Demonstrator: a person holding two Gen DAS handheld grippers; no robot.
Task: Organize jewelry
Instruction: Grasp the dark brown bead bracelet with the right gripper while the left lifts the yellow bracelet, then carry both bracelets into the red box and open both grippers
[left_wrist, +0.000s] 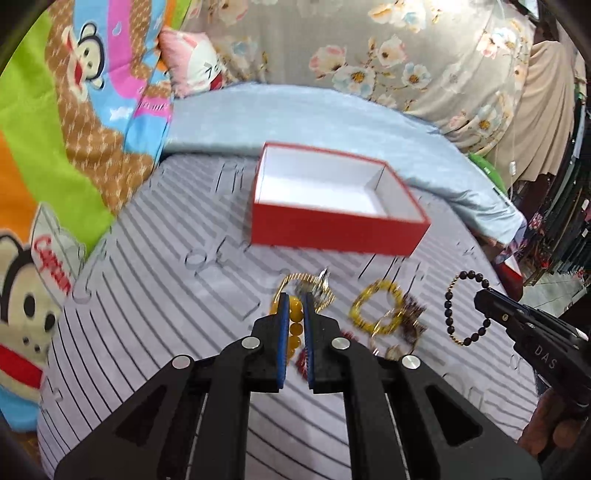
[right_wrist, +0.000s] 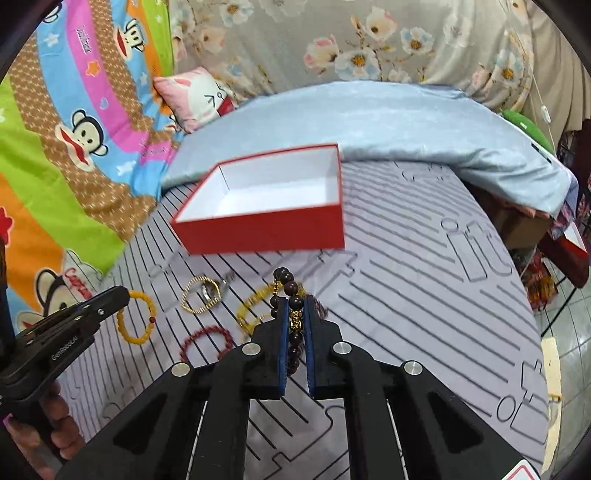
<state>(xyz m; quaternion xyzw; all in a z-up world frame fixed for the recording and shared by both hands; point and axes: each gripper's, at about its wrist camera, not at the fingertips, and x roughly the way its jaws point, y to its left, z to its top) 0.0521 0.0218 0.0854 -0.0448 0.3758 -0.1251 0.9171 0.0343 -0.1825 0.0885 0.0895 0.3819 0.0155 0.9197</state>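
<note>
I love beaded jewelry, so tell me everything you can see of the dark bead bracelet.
The dark bead bracelet is a loop of round, glossy, dark brown beads with a few small gold beads and a gold charm. It is pinched between the blue pads of the right tool, its top arching above them. The left view shows its full ring hanging from that tool.

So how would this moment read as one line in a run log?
left hand-held gripper: shut on amber bracelet | right hand-held gripper: shut on dark bracelet | red box: empty

"DAS" on right hand-held gripper (left_wrist: 480, 295); "GenRoboAI" on left hand-held gripper (right_wrist: 123, 293); "Captain" on blanket (left_wrist: 51, 264).
</note>
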